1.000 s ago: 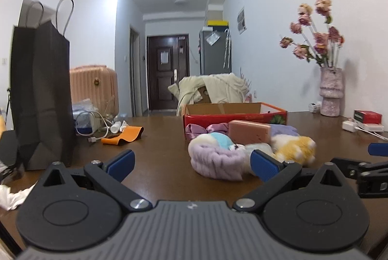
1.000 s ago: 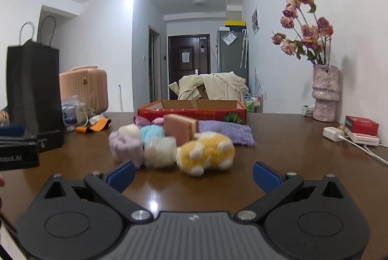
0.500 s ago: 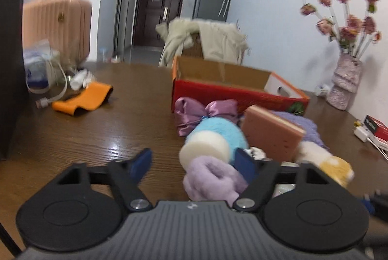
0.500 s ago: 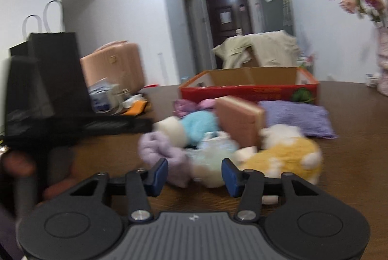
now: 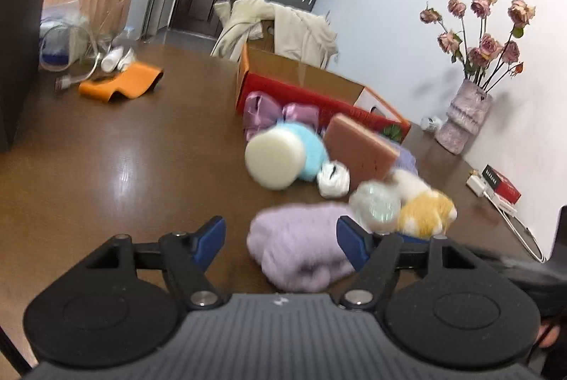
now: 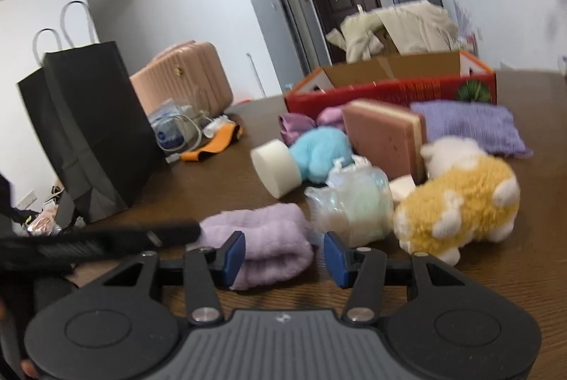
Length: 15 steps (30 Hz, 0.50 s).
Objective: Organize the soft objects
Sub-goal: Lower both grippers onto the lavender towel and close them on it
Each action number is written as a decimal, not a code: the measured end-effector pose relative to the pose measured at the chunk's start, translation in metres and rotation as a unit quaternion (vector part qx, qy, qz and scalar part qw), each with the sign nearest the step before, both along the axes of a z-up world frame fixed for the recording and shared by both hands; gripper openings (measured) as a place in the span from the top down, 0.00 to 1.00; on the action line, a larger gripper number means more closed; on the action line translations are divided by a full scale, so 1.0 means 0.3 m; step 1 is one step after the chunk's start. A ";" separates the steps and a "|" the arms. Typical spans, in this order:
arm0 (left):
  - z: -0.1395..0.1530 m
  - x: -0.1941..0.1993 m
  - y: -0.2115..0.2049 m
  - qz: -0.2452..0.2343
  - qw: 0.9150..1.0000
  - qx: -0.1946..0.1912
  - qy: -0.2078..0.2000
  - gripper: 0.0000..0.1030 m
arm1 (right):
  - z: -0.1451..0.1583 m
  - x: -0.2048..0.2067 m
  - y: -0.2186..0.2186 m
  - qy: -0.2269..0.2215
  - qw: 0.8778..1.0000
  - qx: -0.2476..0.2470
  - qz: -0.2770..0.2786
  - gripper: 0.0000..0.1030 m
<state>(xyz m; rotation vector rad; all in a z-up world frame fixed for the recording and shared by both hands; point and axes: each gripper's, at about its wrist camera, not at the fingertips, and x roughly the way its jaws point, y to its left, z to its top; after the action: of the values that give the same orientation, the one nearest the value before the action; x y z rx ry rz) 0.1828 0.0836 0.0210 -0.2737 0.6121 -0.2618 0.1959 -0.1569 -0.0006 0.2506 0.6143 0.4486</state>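
Both grippers have come in over the pile since a second ago, now framing the lilac fluffy roll [image 5: 301,249] on the wooden table [image 5: 117,167]. Left gripper [image 5: 281,242] is opening, pads off the roll lying between them. Right gripper [image 6: 281,256] stands half-narrowed, its left pad against the roll, right pad clear.

Seen from the right wrist, the open box [image 6: 389,89] stood at the back of the table [image 6: 212,188]. Before the box lay the bow [image 6: 297,126], the sponge block [image 6: 382,139] and the small pillow [image 6: 471,128]. Nearer than the sponge block sat the plush toy [image 6: 457,199], the wrapped bundle [image 6: 354,206] to its left, and the folded fuzzy cloth [image 6: 269,238] nearest. Left of the box stood the paper bag [image 6: 88,132].
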 end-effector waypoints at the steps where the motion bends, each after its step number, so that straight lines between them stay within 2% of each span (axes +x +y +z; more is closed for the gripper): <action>1: 0.002 0.024 -0.008 0.005 1.000 -0.001 0.009 0.34 | -0.005 0.024 -0.003 0.009 1.000 0.007 0.000 0.52; 3: -0.010 0.058 -0.009 0.003 1.000 -0.012 0.029 0.44 | -0.014 0.062 -0.006 0.023 0.999 0.023 0.003 0.52; 5: -0.028 0.070 -0.021 -0.004 0.999 -0.014 0.043 0.61 | -0.029 0.097 0.000 0.036 0.999 0.032 0.002 0.53; 6: -0.039 0.073 -0.023 -0.001 0.999 -0.013 0.052 0.65 | -0.041 0.112 0.005 0.045 0.999 0.030 0.000 0.54; 8: -0.057 0.077 -0.019 0.005 0.998 -0.017 0.061 0.69 | -0.057 0.127 0.010 0.056 0.998 0.027 0.006 0.57; 10: -0.057 0.068 -0.015 0.001 0.998 -0.018 0.059 0.73 | -0.065 0.129 0.014 0.063 0.997 0.031 0.021 0.66; 11: -0.054 0.064 -0.015 0.001 0.998 -0.018 0.058 0.75 | -0.061 0.125 0.016 0.063 0.997 0.036 0.028 0.79; 15: 0.023 0.039 -0.033 -0.010 1.000 -0.016 0.021 0.77 | 0.010 0.095 0.017 0.037 0.997 0.038 0.049 0.85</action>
<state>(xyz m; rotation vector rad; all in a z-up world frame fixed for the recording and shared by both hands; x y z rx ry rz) 0.1945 0.0737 0.0280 -0.3042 0.6535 -0.2854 0.2243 -0.1518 0.0024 0.3104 0.6844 0.5598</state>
